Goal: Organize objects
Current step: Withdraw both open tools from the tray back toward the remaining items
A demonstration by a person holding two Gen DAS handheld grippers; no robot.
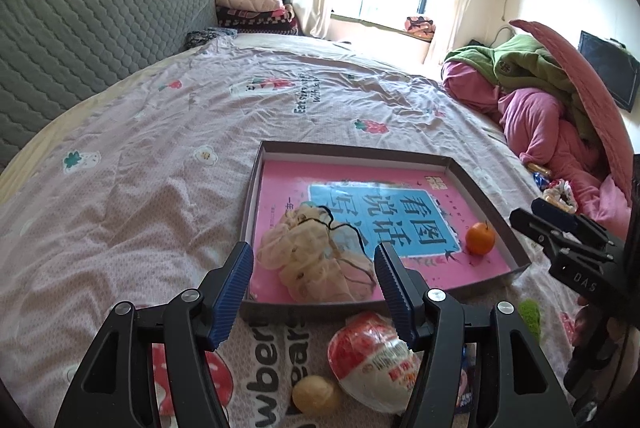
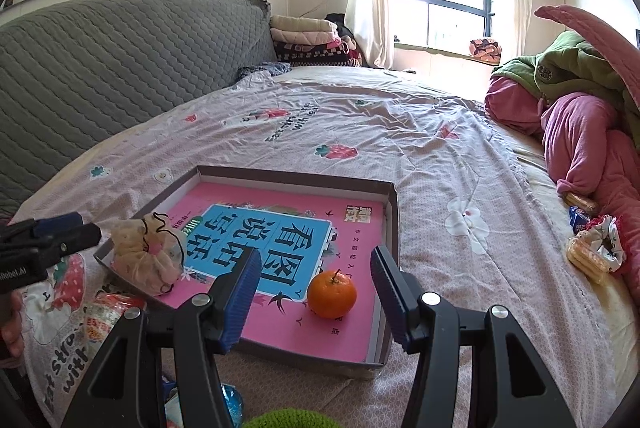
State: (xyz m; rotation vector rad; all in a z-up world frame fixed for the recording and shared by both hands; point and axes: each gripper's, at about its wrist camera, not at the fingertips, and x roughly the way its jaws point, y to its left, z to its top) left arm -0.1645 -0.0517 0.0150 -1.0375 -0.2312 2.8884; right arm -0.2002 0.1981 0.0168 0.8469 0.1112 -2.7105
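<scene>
A shallow cardboard tray (image 1: 486, 196) lies on the bed with a pink book (image 1: 280, 184) flat inside it. On the book sit a beige mesh pouch (image 1: 316, 260) and an orange (image 1: 480, 238). My left gripper (image 1: 316, 292) is open and empty, just above the tray's near edge by the pouch. A red-and-white snack packet (image 1: 372, 356) and a pale round bun (image 1: 316, 394) lie on the sheet below it. My right gripper (image 2: 316, 294) is open and empty, with the orange (image 2: 332, 294) between and beyond its fingers. The tray (image 2: 394, 212), book (image 2: 352, 332) and pouch (image 2: 146, 254) show there too.
A pile of pink and green bedding (image 1: 540, 100) fills the bed's right side, with small snacks and a scrunchie (image 2: 596, 248) beside it. A grey padded headboard (image 1: 80, 28) runs along the left. A green fuzzy item (image 2: 284, 418) and blue wrapper (image 2: 232, 400) lie near the front edge.
</scene>
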